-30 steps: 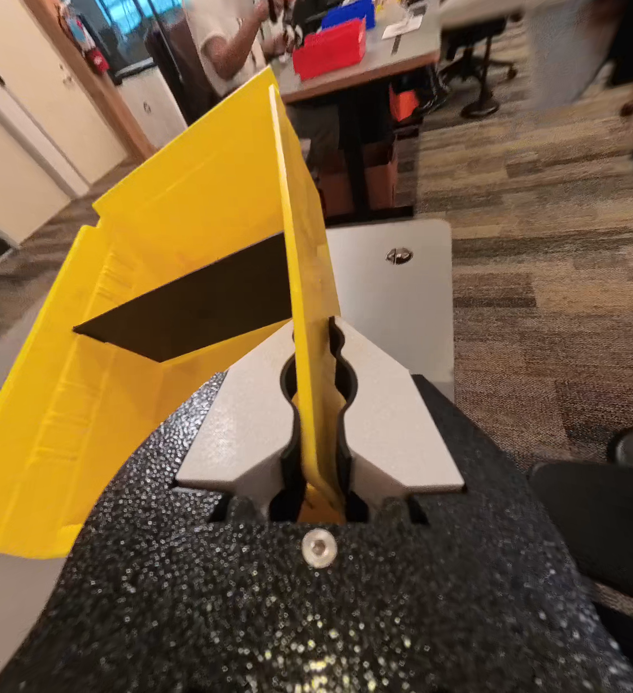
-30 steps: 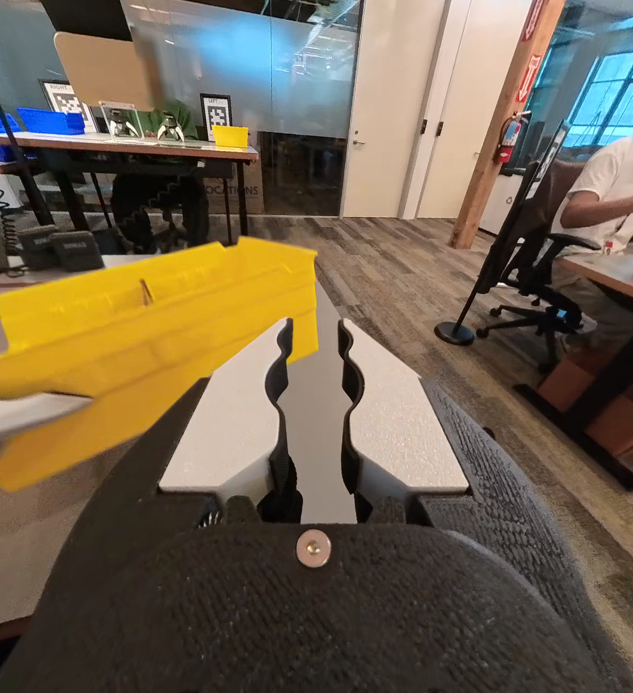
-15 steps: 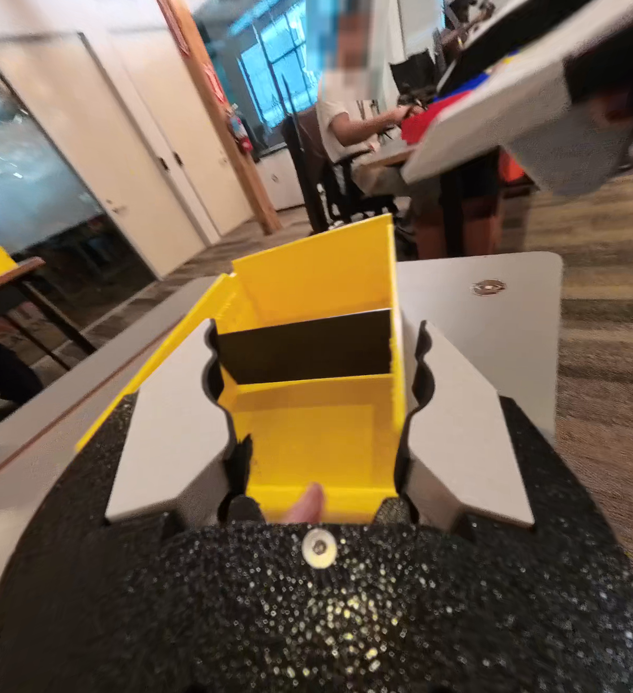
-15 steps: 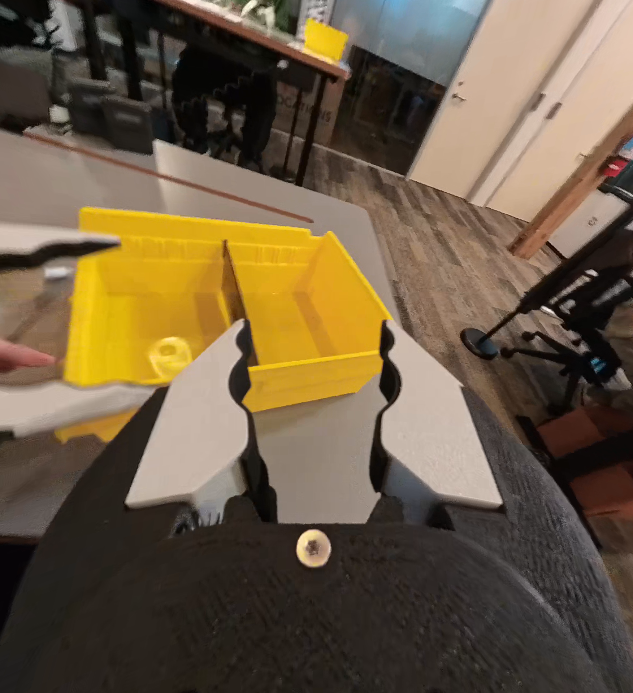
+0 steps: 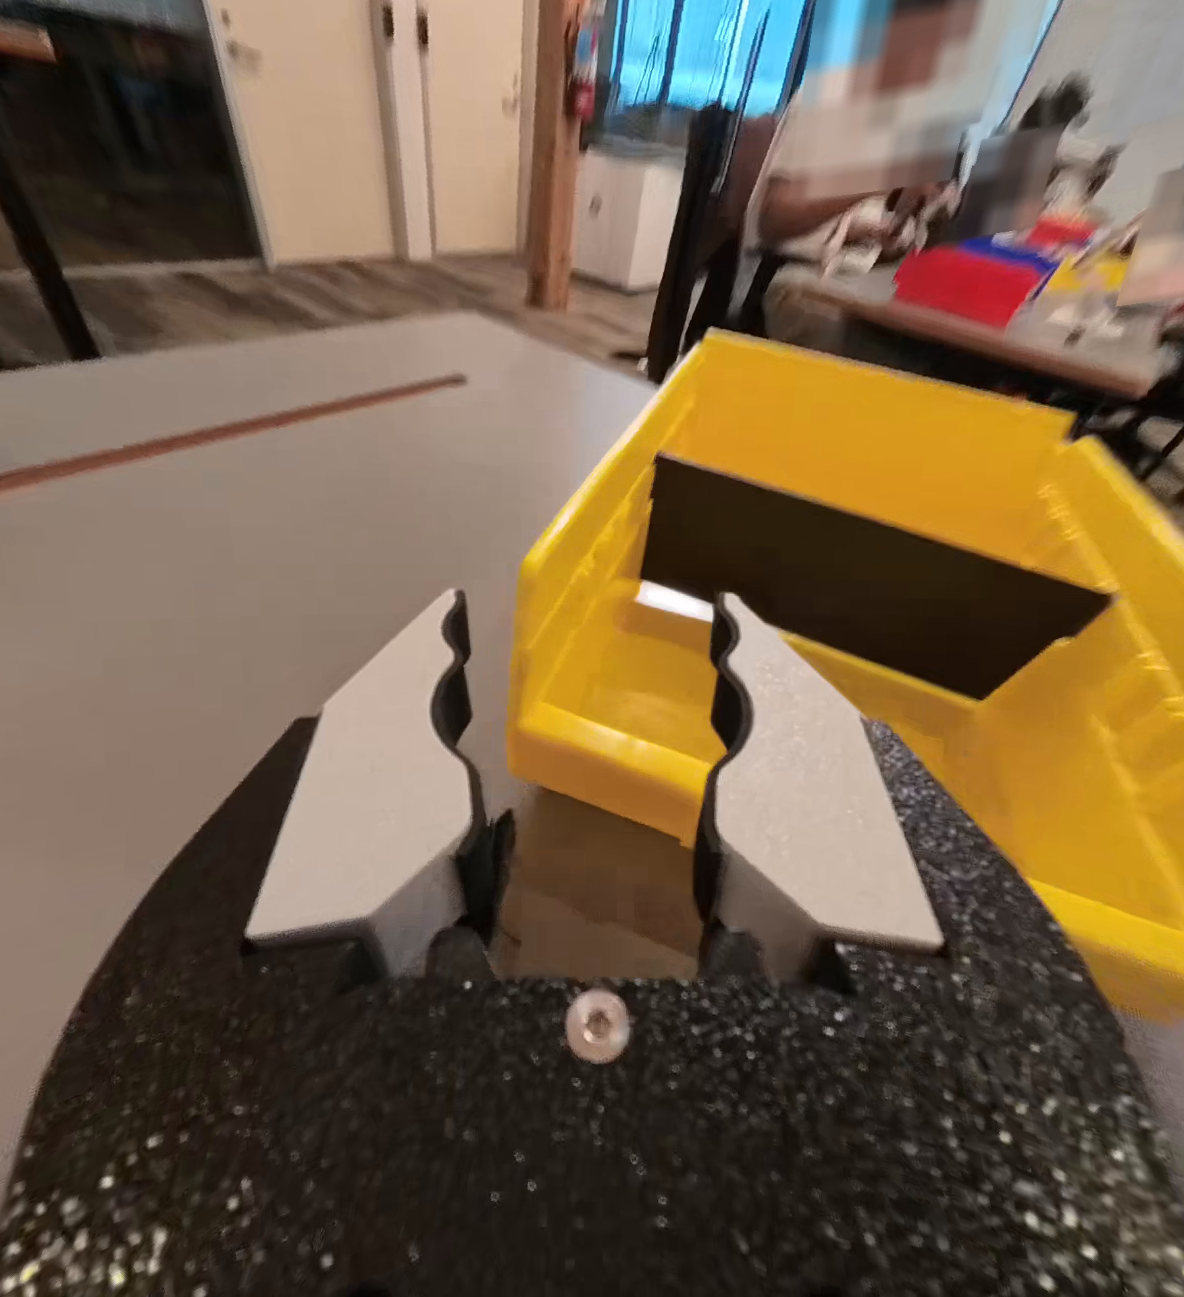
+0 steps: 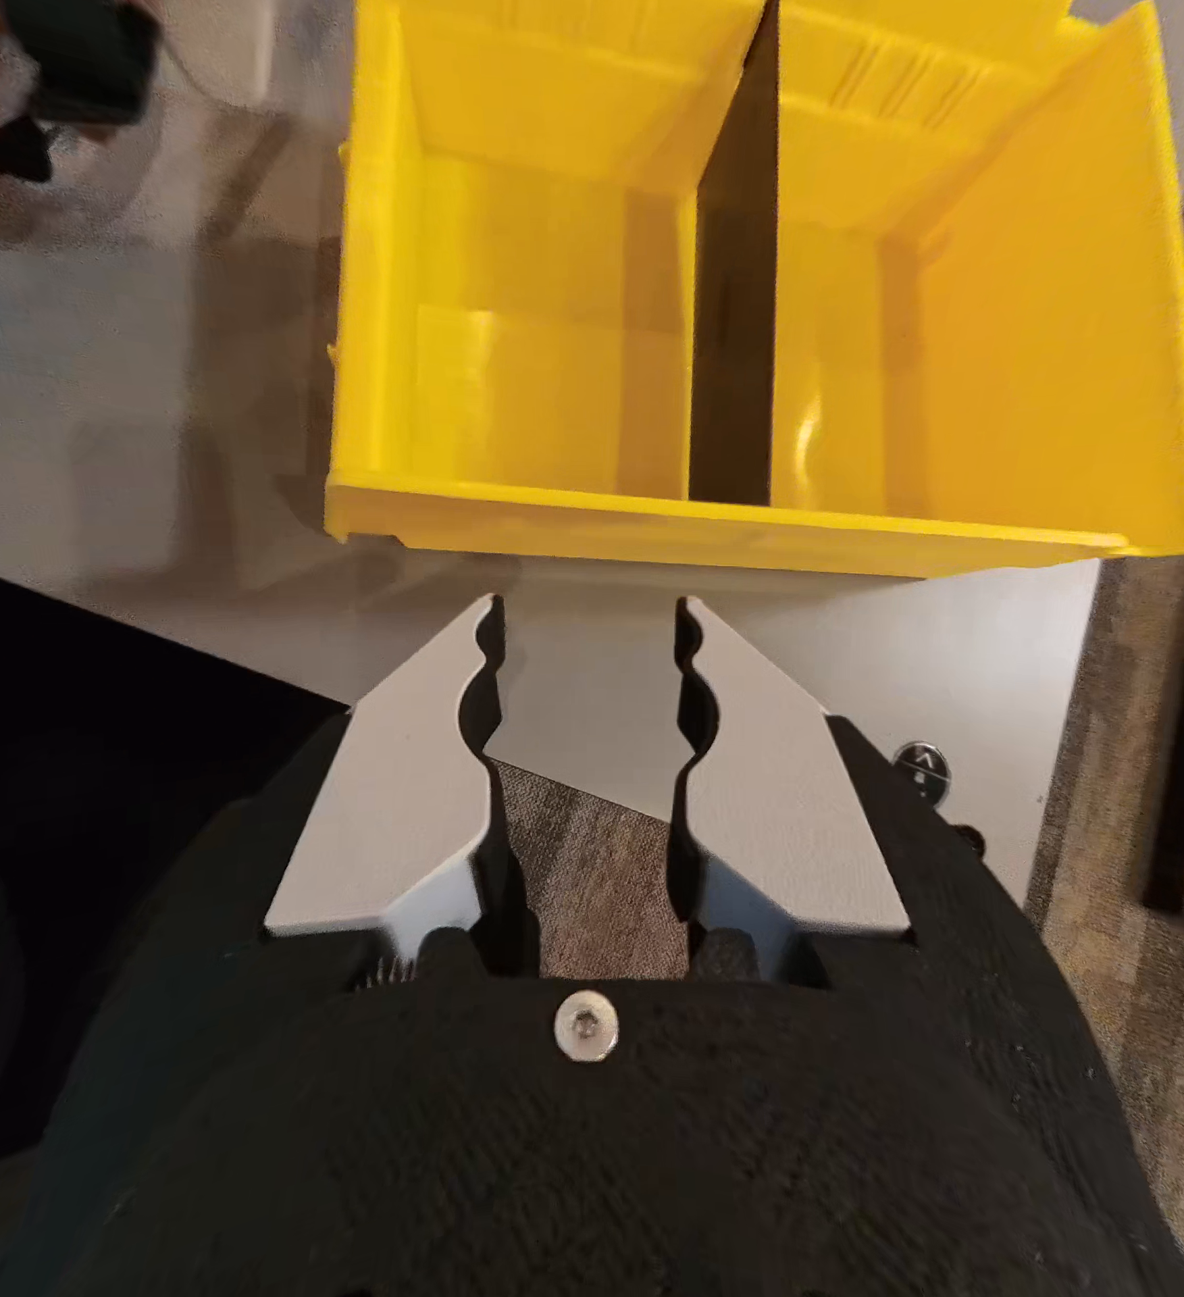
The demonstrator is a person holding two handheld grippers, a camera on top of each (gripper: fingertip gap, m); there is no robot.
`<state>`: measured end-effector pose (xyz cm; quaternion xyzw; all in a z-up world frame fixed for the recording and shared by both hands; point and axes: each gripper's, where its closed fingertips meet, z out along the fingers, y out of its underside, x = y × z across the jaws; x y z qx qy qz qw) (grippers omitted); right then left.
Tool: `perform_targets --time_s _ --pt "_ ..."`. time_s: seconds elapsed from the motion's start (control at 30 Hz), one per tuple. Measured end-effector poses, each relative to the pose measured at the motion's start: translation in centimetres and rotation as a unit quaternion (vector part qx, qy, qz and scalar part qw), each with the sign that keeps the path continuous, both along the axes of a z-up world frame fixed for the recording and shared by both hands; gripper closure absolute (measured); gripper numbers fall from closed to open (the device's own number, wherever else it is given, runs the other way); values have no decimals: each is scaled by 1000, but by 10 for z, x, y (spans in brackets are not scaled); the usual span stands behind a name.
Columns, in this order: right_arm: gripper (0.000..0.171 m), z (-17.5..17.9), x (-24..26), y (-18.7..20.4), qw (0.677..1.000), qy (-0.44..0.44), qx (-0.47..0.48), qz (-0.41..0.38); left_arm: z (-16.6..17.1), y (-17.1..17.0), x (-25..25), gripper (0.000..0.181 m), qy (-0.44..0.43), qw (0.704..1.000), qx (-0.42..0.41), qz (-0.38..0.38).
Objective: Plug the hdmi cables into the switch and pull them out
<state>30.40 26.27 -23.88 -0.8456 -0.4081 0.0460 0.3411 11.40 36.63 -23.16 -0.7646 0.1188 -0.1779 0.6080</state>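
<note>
While empty, both grippers (image 5: 585, 674) (image 6: 589, 632) agape beside yellow bin (image 6: 715, 519).

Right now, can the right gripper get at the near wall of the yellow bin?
Probably yes. The right gripper is open and empty, pointing at the yellow bin just ahead on the grey table, with only bare tabletop between fingertips and wall.

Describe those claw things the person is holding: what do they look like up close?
Both look alike. The left gripper and the right gripper each have two pale grey wedge-shaped fingers with wavy black inner edges, set in a rough, speckled black body with one silver screw at its centre. No cables or sleeves show.
</note>
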Motion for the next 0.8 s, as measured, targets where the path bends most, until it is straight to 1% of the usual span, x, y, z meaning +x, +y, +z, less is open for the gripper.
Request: perform_targets --time_s 0.07,0.13,0.17,0.2,0.23,0.27,0.33,0.37,0.43,0.5,0.57,0.63,0.7,0.77,0.8 --pt "131 -4 -4 0 1000 3 -9 9 -17 9 6 120 16 999 -39 -3" --pt "136 -6 -11 2 1000 15 -13 23 -24 12 7 133 17 999 -50 7" --pt "139 -7 -11 5 1000 17 -10 21 -24 11 3 147 21 998 -49 15" --pt "143 -7 -11 11 1000 18 -4 15 -24 9 0 164 24 998 -51 18" --pt "145 -9 -7 15 1000 8 -5 7 -24 5 0 171 25 998 -50 11" --pt "146 -14 0 20 1000 -9 -1 -7 -24 0 2 172 21 999 -48 1" --pt "154 -19 15 35 998 -36 20 -38 -23 -10 3 174 16 999 -40 -1" --pt "161 -21 20 45 997 -34 31 -56 -22 -14 2 176 16 999 -38 1" --pt "166 -22 28 65 994 -9 54 -97 -22 -25 4 178 21 999 -31 3" --pt "169 -19 33 85 986 41 84 -141 -24 -35 7 180 30 999 -26 3" --pt "160 -14 46 96 972 73 103 -197 -23 -42 6 179 51 998 -10 19" --pt "145 -5 66 97 964 55 123 -230 -22 -46 5 179 61 998 1 29" --pt "137 3 72 84 966 58 114 -224 -23 -47 4 179 50 998 -2 31" --pt "115 4 57 59 975 107 44 -187 -23 -47 4 179 48 998 -3 38" --pt "110 5 47 45 978 132 10 -160 -23 -47 5 179 49 998 -2 41"
